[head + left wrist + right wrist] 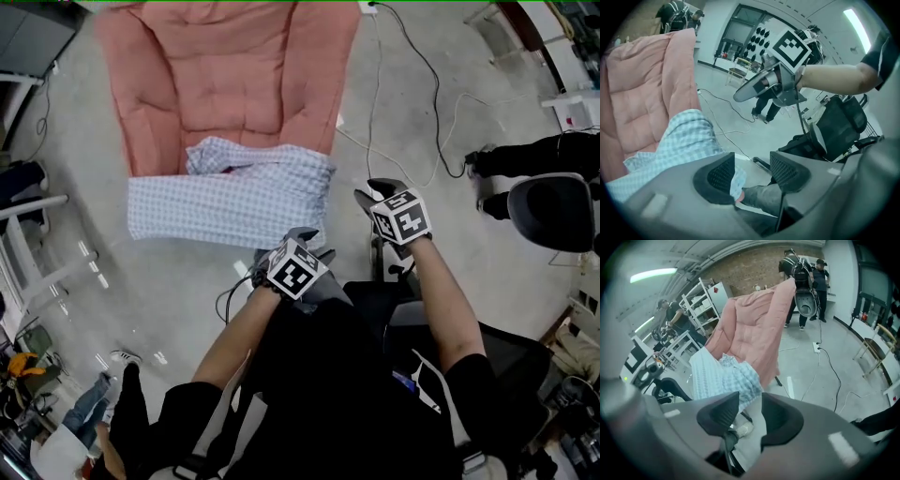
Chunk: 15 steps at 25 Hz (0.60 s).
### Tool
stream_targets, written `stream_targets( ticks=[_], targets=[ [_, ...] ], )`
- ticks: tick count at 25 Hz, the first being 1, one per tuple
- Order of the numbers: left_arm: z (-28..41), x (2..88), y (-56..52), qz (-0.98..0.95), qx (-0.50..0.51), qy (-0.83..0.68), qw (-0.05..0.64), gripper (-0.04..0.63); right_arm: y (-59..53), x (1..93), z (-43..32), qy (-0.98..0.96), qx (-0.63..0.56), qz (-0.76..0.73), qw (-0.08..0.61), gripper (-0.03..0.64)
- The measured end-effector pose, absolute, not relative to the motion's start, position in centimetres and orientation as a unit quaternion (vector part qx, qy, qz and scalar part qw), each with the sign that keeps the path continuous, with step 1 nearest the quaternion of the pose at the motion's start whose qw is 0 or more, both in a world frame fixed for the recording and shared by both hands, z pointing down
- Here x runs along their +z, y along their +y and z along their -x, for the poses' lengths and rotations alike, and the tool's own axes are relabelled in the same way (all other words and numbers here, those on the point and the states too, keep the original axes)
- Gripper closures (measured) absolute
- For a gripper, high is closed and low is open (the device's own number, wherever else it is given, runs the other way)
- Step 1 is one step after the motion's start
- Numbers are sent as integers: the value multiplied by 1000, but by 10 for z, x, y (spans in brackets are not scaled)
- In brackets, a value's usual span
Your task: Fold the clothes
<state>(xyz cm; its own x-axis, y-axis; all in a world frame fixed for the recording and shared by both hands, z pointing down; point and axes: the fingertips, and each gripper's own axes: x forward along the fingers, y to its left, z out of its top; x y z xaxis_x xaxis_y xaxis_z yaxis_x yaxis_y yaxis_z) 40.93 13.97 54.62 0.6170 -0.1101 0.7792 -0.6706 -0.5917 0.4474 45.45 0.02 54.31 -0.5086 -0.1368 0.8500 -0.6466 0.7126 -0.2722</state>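
A blue-and-white checked garment [230, 197] lies folded over the near edge of a pink quilted pad [225, 66] spread on the floor. Its upper layer is bunched along the top. My left gripper [305, 242] hangs just below the garment's right corner, jaws open and nothing between the pads. My right gripper [372, 192] is held up to the right of the garment, over bare floor, also open and empty. In the left gripper view the garment [679, 140] shows beyond the left gripper [752, 171]. The right gripper view shows the garment [719, 376] past the right gripper [751, 416].
Cables [412, 94] trail over the grey floor right of the pad. A black office chair [553, 211] and someone's dark-clad legs [525, 155] are at the right edge. White shelving [28, 234] stands at the left. People [806, 282] stand behind the pad.
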Motion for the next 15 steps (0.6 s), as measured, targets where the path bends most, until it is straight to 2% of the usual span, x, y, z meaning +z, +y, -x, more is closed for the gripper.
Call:
stream_targets(
  ticks=[9, 15],
  targets=[
    [-294, 506, 103, -785, 334, -356, 383, 387, 2, 494, -380, -845, 276, -223, 399, 479],
    [-197, 509, 81, -761, 310, -418, 388, 402, 9, 507, -306, -847, 273, -202, 408, 485]
  ],
)
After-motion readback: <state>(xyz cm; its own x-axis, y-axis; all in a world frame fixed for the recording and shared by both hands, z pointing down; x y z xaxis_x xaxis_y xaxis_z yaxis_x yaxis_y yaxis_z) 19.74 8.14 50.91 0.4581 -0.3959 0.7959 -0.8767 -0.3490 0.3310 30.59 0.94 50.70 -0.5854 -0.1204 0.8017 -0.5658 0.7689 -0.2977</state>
